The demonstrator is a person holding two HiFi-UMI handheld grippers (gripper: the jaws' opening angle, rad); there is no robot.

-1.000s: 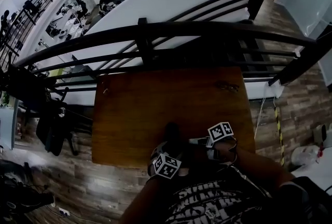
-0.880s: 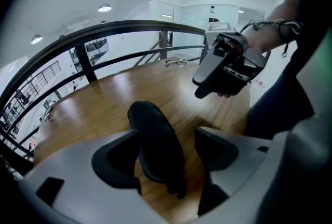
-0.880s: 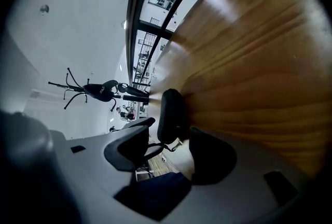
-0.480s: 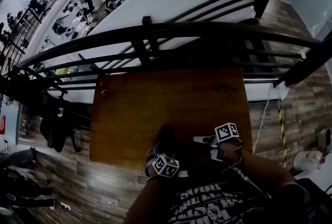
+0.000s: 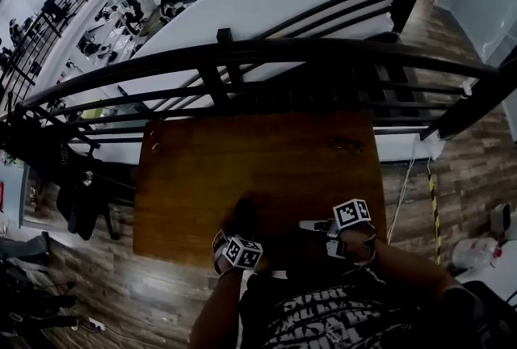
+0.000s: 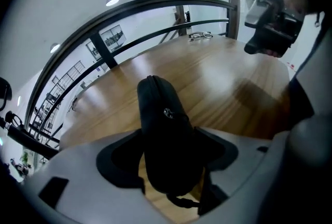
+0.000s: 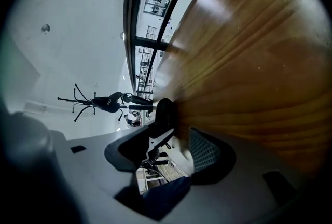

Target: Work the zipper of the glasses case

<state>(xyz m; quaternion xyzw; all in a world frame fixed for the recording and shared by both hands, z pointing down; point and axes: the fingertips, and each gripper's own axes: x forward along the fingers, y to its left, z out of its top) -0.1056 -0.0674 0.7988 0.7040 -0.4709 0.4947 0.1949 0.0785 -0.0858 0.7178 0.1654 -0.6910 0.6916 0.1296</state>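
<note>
Head view: the counter (image 5: 258, 170) is a brown wooden top. Everything in play sits at its near edge, close to the person.
Glasses case: the black glasses case (image 6: 155, 109) lies low over the counter's near edge, left of the middle. It is dark and hard to read from above (image 5: 242, 214).
Long axis: in the left gripper view the case points away from the camera, toward the far railing. Its narrow ridge is turned up.
Left hand-held gripper: the left hand-held gripper (image 6: 168, 140) is clamped on the case's near end, one jaw on each flank. It aims steeply down.
Right hand-held gripper: the right hand-held gripper (image 7: 168, 148) has its jaws apart with nothing between them. It sits to the case's right, clearly apart from it, and is nearly level (image 5: 311, 224).
Direction: from the right hand-held gripper the case lies to the left and a little ahead. It shows as a dark oval (image 7: 165, 111) just past the jaw tips.
Nearer hand: the left already has the case, so the right looks like the free one to reach across.
Zipper pull: a small metal glint (image 6: 167, 112) sits on the case's upper right flank, facing the right hand-held gripper. It is probably the zipper pull, but too small to be sure.
Glasses: a pair of glasses (image 5: 346, 145) lies well beyond the case, toward the far right corner.
</note>
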